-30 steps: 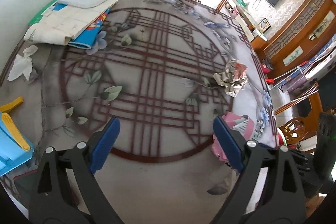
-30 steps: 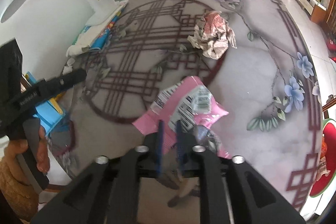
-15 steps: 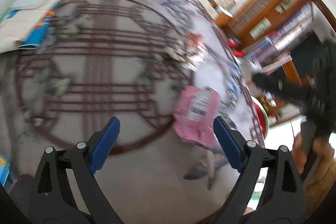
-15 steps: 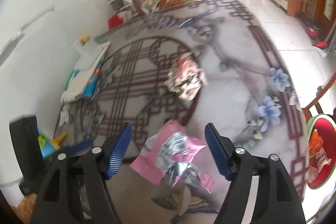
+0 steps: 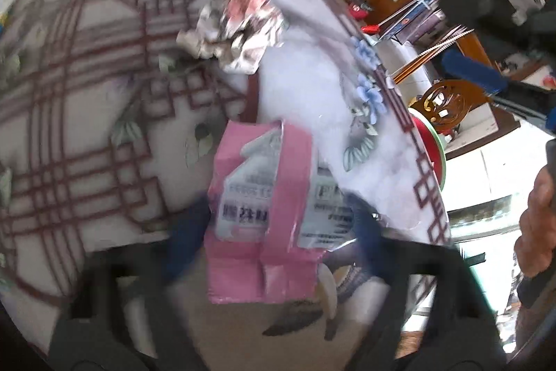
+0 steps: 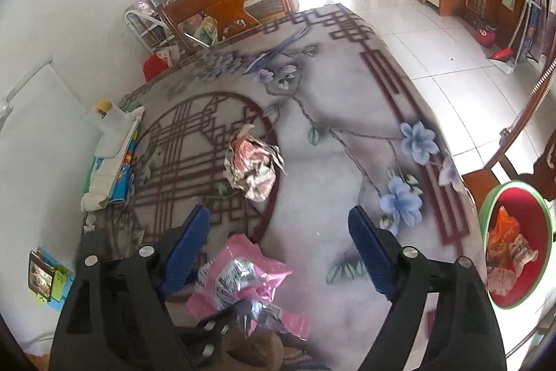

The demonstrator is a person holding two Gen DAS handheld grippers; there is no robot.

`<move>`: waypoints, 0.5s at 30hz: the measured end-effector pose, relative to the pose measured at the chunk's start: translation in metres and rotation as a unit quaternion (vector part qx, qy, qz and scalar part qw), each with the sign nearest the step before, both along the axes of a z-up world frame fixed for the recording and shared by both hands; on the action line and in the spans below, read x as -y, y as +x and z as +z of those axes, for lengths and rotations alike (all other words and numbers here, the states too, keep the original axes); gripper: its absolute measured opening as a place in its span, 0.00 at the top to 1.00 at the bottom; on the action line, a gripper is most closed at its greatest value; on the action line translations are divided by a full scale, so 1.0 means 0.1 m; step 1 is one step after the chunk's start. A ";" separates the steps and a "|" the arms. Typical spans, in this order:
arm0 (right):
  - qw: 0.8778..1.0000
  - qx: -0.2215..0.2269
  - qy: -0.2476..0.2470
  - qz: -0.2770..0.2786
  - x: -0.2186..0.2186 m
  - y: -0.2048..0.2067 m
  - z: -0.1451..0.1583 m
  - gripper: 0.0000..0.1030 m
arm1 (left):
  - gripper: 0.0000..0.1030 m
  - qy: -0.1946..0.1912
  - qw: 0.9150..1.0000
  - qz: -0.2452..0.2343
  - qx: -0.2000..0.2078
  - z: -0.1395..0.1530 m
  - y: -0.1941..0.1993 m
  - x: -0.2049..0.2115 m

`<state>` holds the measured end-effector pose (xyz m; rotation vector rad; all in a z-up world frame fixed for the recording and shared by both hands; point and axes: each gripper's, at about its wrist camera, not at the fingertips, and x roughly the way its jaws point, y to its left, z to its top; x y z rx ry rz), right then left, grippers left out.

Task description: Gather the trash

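A pink snack wrapper (image 5: 264, 218) lies on the patterned table between the fingers of my left gripper (image 5: 274, 232), which is open around it; the view is blurred. In the right wrist view the wrapper (image 6: 243, 280) lies below my right gripper (image 6: 278, 242), which is open, empty and above the table. A crumpled printed paper ball (image 5: 236, 23) lies farther in on the table; it also shows in the right wrist view (image 6: 253, 162). A red bin with a green rim (image 6: 514, 249) holding wrappers stands beside the table at the right.
Papers, a blue book and a white lamp base (image 6: 114, 141) lie along the table's left side by the wall. A wooden chair (image 5: 444, 103) stands by the bin. A wooden bench (image 6: 226, 2) stands beyond the table's far edge.
My right gripper let go of the pink wrapper, opened and rose. My left gripper swung right and moved in until its open fingers straddle the wrapper.
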<state>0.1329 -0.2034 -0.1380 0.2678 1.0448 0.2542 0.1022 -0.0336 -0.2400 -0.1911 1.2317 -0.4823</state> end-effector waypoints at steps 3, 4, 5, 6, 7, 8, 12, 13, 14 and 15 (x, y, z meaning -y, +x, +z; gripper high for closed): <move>1.000 -0.005 -0.005 0.017 -0.13 0.17 -0.02 0.22 | 0.52 -0.006 1.000 0.022 0.003 0.01 -0.01 -0.16; 1.000 -0.006 -0.005 0.021 -0.16 0.21 -0.03 0.21 | 0.52 -0.007 0.999 0.034 0.006 0.03 -0.03 -0.24; 1.000 -0.008 -0.006 0.029 -0.23 0.31 -0.06 0.21 | 0.52 -0.006 0.999 0.043 0.009 0.06 -0.05 -0.31; 0.999 -0.010 -0.008 0.035 -0.28 0.37 -0.09 0.19 | 0.52 -0.004 0.999 0.050 0.011 0.09 -0.06 -0.36; 0.999 -0.013 -0.011 0.040 -0.33 0.44 -0.12 0.15 | 0.52 -0.003 0.998 0.061 0.013 0.11 -0.06 -0.43; 0.999 -0.017 -0.019 0.048 -0.40 0.55 -0.18 0.14 | 0.52 -0.002 0.997 0.070 0.015 0.14 -0.06 -0.50; 0.995 -0.050 -0.051 0.075 -0.62 0.94 -0.45 0.14 | 0.52 0.009 0.995 0.101 0.017 0.19 -0.04 -0.74; 0.994 -0.055 -0.048 0.077 -0.64 1.00 -0.49 0.14 | 0.52 0.013 0.994 0.104 0.019 0.19 -0.04 -0.77; 0.994 -0.064 -0.047 0.078 -0.69 1.09 -0.56 0.14 | 0.51 0.016 0.994 0.107 0.023 0.20 -0.04 -0.80; 0.993 -0.068 -0.049 0.079 -0.71 1.15 -0.61 0.14 | 0.51 0.018 0.993 0.109 0.027 0.21 -0.04 -0.83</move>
